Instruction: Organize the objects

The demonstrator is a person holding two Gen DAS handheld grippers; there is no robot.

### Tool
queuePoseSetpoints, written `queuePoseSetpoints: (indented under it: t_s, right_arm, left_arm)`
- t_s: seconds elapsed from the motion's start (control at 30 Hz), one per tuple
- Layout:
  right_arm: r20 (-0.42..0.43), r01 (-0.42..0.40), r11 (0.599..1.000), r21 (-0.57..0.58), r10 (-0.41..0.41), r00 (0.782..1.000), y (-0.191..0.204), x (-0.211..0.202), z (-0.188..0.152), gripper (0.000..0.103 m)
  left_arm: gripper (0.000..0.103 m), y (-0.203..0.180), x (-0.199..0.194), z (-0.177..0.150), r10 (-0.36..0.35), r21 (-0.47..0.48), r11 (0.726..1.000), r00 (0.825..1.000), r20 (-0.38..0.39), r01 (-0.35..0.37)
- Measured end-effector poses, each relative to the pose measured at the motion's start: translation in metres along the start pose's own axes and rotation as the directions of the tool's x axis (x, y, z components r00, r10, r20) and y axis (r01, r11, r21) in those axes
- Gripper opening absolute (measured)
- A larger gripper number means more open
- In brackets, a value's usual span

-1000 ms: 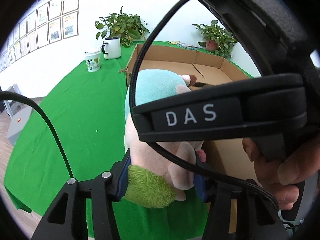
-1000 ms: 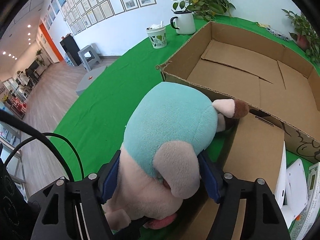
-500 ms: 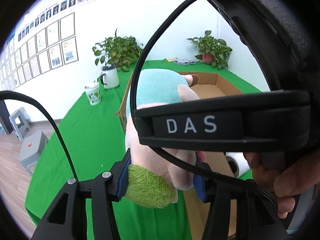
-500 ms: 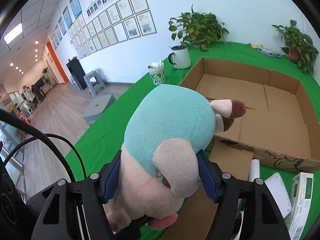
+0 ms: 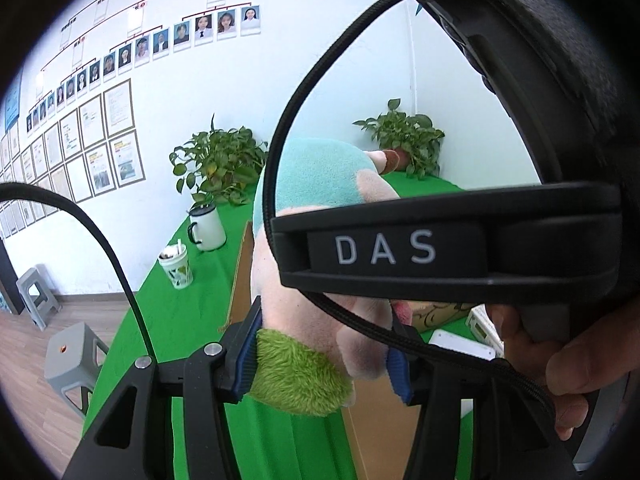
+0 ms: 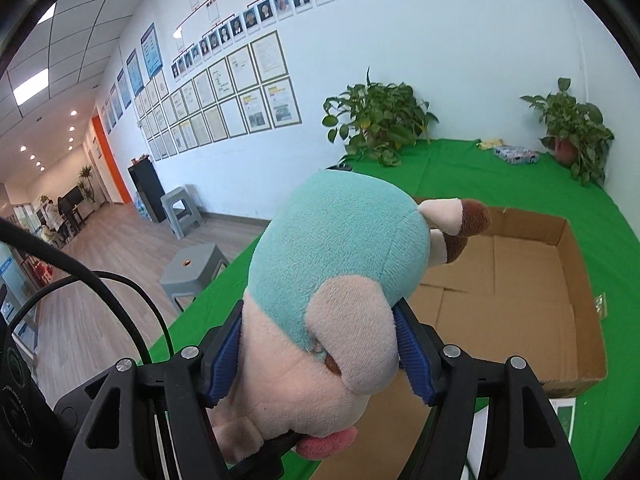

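Gripping from both sides now: left gripper (image 5: 324,364) clenched on the green fuzzy end of the soft plush animal toy with teal back and pink-beige body (image 5: 320,176), blue pads pressed into the pile. Right gripper (image 6: 320,344) clamped across the same toy (image 6: 340,248) around its pink head, jaws squeezing the plush just below a floppy beige ear. Held aloft, clear of the green-cloth-covered surface (image 6: 480,164), teal back uppermost, brown-tipped feet pointing away toward the box. Seen in the left wrist view, crossing right over the toy: the black body of the other gripper marked DAS, with a bare hand (image 5: 560,364) wrapped on its handle at the right edge. Just beyond and below the toy, a wide shallow brown cardboard box (image 6: 576,280), open-topped, flaps flat inside. Beside the box's near corner, white flat items, too cropped to name. Farther left on the cloth, a white patterned paper cup (image 5: 176,268), then a white enamel mug with dark rim (image 5: 206,228). At the back, two leafy green potted plants (image 6: 376,120) against the white wall. Off the surface, grey plastic stools (image 6: 192,268) on the wooden floor.
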State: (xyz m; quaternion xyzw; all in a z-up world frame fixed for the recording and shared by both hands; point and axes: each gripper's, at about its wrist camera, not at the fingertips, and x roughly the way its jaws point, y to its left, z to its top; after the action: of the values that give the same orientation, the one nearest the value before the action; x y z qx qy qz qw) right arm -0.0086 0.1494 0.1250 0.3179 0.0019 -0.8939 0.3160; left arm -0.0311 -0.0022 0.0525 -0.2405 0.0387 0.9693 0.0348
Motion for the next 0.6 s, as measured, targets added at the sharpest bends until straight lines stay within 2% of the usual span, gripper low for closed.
queuePoseSetpoints:
  t_s: [0.37,0.6]
  right_arm:
    - [0.013,0.036,0.999,-0.01,-0.036,0.999,-0.015,-0.013,0.063,0.066]
    - [-0.009,0.03,1.0,-0.003,-0.03,0.999,-0.028,0.03,0.103,0.066]
  left_arm:
    - [0.052,0.015,0.015,0.031,-0.033,-0.014,0.999,0.999,0.021,0.033]
    - [0.052,0.029,0.041,0.043,-0.036,-0.027,0.999,0.999,-0.005,0.036]
